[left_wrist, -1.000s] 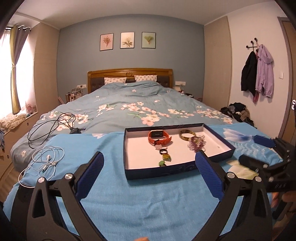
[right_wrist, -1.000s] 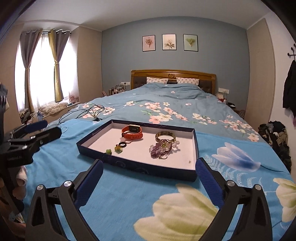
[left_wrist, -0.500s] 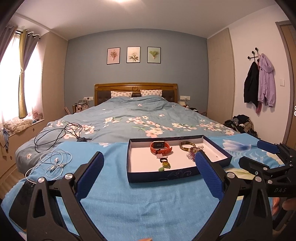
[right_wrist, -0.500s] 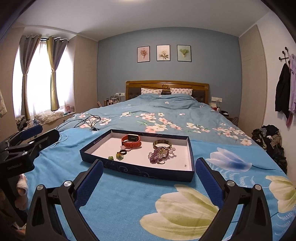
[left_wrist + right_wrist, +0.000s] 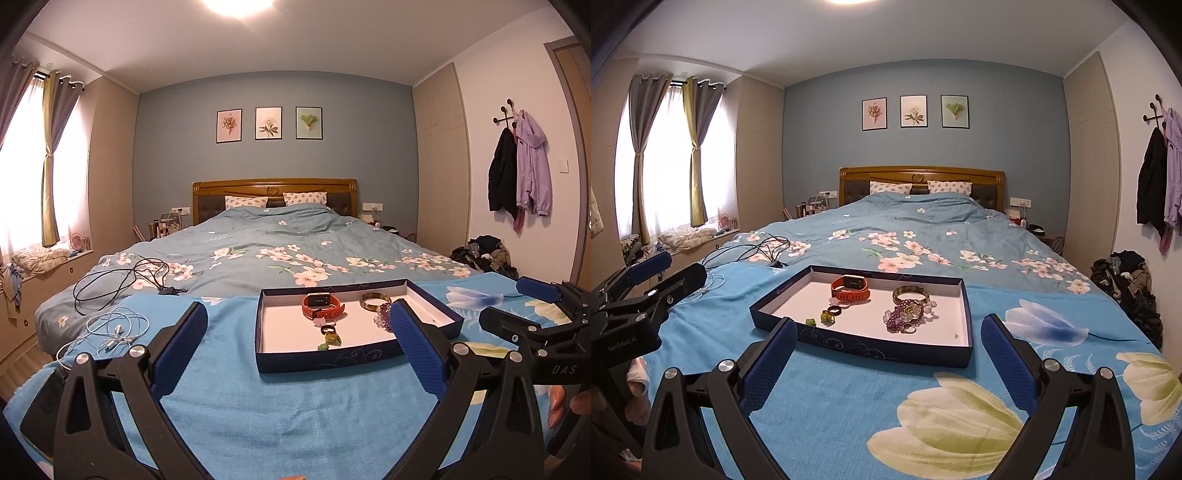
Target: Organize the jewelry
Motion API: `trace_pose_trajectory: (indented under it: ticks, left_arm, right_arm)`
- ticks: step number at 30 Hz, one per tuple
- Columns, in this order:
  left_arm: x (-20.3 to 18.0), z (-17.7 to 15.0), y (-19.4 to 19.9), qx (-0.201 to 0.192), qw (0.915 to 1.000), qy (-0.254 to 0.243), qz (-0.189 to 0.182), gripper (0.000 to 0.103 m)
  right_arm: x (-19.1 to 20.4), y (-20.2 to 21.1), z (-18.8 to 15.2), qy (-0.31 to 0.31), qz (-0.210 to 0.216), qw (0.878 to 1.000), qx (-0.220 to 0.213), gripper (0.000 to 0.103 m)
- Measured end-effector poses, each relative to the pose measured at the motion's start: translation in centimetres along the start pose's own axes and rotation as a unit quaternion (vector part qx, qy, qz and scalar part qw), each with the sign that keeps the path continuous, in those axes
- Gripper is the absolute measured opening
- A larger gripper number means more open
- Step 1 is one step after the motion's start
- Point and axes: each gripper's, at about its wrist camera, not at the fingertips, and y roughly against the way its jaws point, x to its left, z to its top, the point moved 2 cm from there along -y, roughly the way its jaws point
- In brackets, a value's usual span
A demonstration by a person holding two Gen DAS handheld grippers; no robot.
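Note:
A dark blue tray (image 5: pixel 325 360) (image 5: pixel 879 349) with a white floor lies on the bed's blue blanket. In it are an orange watch (image 5: pixel 322 307) (image 5: pixel 850 288), a gold bangle (image 5: pixel 375 301) (image 5: pixel 911 295), a purple bead bracelet (image 5: pixel 384 321) (image 5: pixel 908 314), dark rings (image 5: pixel 328 328) (image 5: pixel 835 310) and small green pieces (image 5: pixel 331 339) (image 5: pixel 823 317). My left gripper (image 5: pixel 299 347) is open and empty, held back from the tray's near edge. My right gripper (image 5: pixel 886 360) is open and empty, also short of the tray.
White earphone cable (image 5: pixel 110 328) and a black cable (image 5: pixel 122 280) lie on the bed left of the tray. The right gripper shows at the right in the left wrist view (image 5: pixel 535 317). Clothes are piled on the floor (image 5: pixel 1126 277) at the right.
Both cameras have tilted upward and pulled back slightly, so the tray sits lower and smaller in view. Both grippers stay open; the jewelry has not moved.

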Motion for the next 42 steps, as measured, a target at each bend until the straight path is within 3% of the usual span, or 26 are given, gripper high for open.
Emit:
trace_pose_trajectory:
  ticks: [42]
  left_arm:
    - [-0.38, 0.04, -0.18, -0.010, 0.9998, -0.009, 0.013, 0.097]
  right_arm:
    - [-0.20, -0.02, 0.10, -0.003, 0.002, 1.000, -0.006, 0.096]
